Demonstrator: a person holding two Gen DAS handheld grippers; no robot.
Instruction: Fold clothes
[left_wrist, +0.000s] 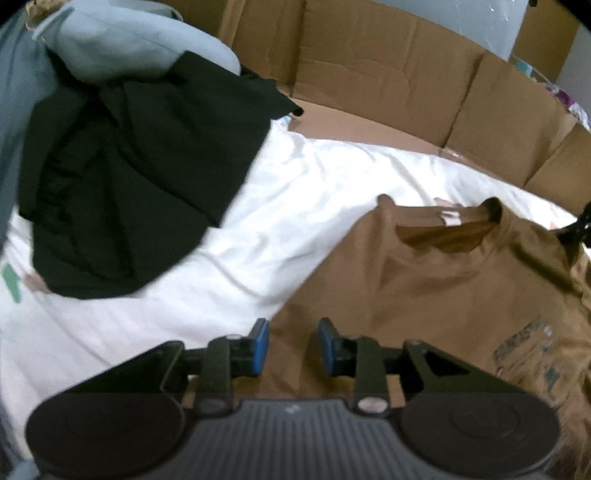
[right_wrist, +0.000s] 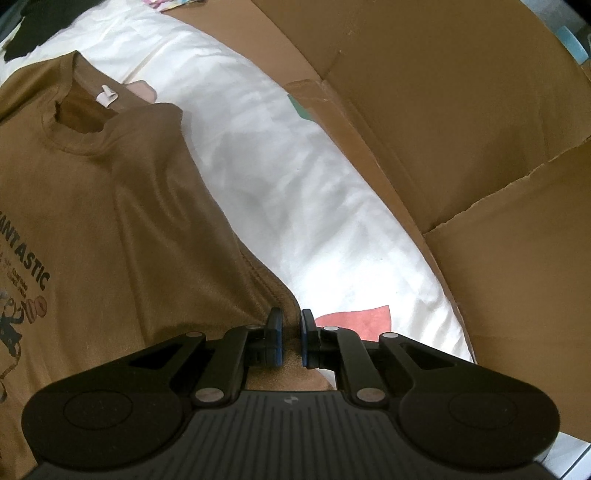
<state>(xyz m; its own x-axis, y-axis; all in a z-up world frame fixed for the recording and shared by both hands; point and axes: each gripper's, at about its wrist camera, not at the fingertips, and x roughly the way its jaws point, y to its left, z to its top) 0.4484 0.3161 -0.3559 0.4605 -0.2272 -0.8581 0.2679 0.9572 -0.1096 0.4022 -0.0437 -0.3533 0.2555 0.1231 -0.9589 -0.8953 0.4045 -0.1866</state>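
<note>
Pinching the brown shirt edge, right jaws closed; left jaws parted over its hem

Looks like a makeshift folding station in a home or storage room, not a lab or shop. Work surface is a white sheet with a few coloured printed shapes, spread loose and wrinkled, soft underneath like bedding. Flattened cardboard panels stand around it as an improvised wall, creased and torn at the edges. Laundry lies about: a brown t-shirt with a printed front laid flat, a black garment bunched at one side, a pale blue garment heaped behind it. No benches, racks or fixtures visible; background beyond the cardboard is too blurred to read.
</note>
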